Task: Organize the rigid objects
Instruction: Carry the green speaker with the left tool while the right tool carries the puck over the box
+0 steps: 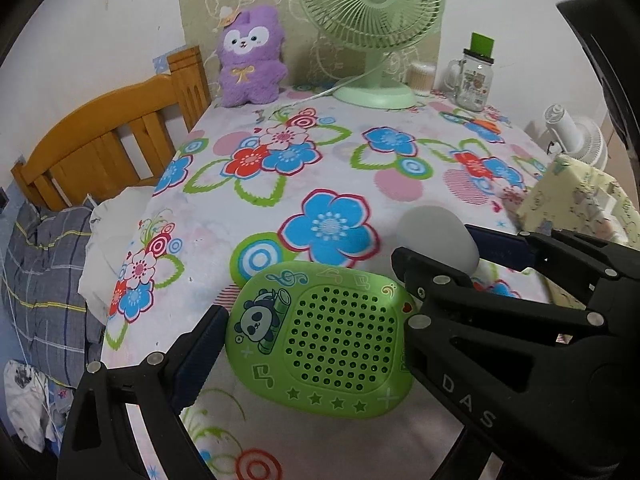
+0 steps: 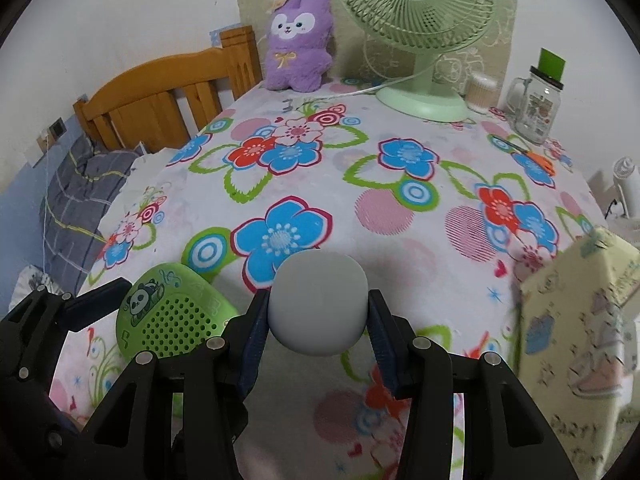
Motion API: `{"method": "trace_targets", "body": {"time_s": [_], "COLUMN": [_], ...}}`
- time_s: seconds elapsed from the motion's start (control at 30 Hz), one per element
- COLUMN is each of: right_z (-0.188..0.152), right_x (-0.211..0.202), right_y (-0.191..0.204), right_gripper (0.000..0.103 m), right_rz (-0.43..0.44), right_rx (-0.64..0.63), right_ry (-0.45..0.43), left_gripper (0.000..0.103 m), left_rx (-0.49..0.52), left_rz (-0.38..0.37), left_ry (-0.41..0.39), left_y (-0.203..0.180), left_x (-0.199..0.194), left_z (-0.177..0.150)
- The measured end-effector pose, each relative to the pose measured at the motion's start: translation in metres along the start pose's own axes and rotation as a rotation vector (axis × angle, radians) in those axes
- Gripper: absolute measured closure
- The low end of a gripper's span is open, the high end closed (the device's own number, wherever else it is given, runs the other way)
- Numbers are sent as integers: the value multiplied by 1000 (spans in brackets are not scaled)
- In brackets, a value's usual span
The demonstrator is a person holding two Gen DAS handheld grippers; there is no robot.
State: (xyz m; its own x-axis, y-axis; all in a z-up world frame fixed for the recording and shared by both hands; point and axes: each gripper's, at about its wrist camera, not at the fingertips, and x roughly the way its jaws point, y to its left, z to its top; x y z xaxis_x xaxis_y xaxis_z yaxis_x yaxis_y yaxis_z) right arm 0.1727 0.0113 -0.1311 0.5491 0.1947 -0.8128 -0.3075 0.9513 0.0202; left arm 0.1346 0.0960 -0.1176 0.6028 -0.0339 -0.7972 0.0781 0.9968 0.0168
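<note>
I see the patterned box (image 2: 576, 328) to the right of my right gripper (image 2: 318, 320), whose fingers pinch the white rounded object (image 2: 318, 304) above the worktop (image 2: 360, 216); my left gripper (image 1: 312, 328) clamps the green panda speaker (image 1: 320, 340) sideways; only the right view shows the white object's grip

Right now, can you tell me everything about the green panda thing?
The green panda speaker is a rounded, flat, shiny plastic-looking box. Its front has a grid of little holes, a cartoon panda with bamboo, music notes and a row of stars. It sits tilted between the left gripper's fingers, which close on its two sides, above the flowery tablecloth.
</note>
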Motion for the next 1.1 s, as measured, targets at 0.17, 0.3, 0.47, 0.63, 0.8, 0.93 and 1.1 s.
{"method": "trace_targets", "body": {"time_s": [0.17, 0.3, 0.47, 0.63, 0.8, 0.93, 1.1], "right_z": [-7, -14, -19, -23, -25, -26, -29], "right_x": [-24, -43, -67, -88, -108, -124, -140], "right_y": [-4, -9, -20, -31, -43, -54, -70], "right_gripper": [53, 53, 53, 53, 53, 53, 53], "right_rz": [7, 8, -3, -8, -20, -32, -50], "right_rx": [-4, 9, 23, 38, 48, 58, 82], "right_ry": [-30, -51, -77, -87, -106, -128, -148], "left_gripper": [7, 7, 7, 7, 7, 7, 7], "left_rx": [10, 20, 26, 36, 52, 72, 101], "left_rz": [16, 14, -2, -12, -22, -25, -37], "left_ry": [-19, -35, -56, -73, -97, -119, -137], "left_y": [-13, -25, -39, -54, -71, -83, -101], "left_x": [-19, -35, -52, -68, -84, -94, -103], "left_z": [-4, -5, -5, -4, -1, 3, 8]}}
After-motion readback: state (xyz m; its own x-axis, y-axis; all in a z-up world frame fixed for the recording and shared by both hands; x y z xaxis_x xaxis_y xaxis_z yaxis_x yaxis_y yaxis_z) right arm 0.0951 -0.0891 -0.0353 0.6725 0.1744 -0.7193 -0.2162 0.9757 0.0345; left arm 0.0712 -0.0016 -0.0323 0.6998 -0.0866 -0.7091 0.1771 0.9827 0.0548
